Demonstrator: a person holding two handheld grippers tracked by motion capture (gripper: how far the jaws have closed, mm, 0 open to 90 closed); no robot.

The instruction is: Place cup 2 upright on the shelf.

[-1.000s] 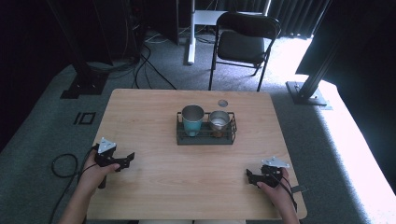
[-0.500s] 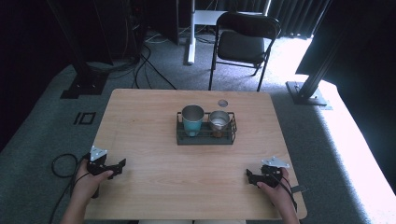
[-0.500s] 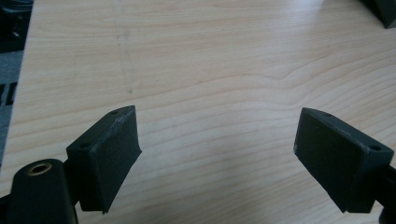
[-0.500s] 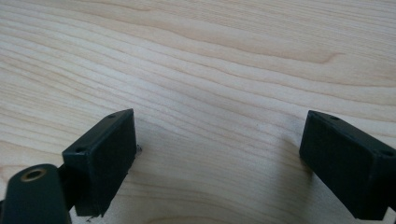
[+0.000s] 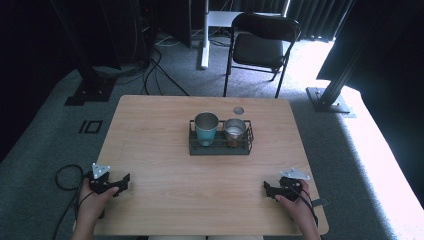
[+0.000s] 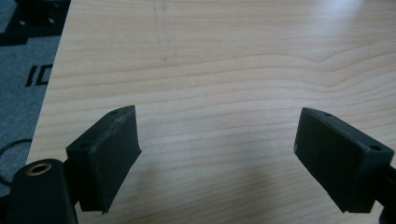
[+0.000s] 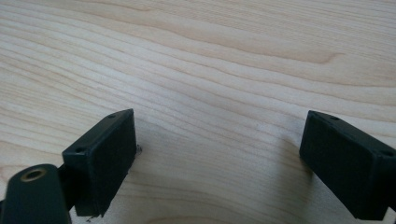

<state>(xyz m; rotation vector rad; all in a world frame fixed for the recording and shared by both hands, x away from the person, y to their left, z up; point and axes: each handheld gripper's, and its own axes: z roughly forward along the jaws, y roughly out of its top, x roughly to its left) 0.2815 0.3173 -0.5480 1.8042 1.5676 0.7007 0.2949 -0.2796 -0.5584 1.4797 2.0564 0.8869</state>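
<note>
A black wire rack stands in the middle of the wooden table. It holds a teal metal cup on its left and a smaller steel cup on its right. My left gripper rests at the table's front left edge, open, with bare wood between its jaws. My right gripper lies near the front right, also open over bare wood. Both are far from the rack.
A small round grey disc lies on the table behind the rack. A black folding chair stands beyond the far edge. Cables trail on the carpet at the left, off the table's edge.
My left gripper has drawn back toward the front left corner of the table. The right gripper has stayed in place.
</note>
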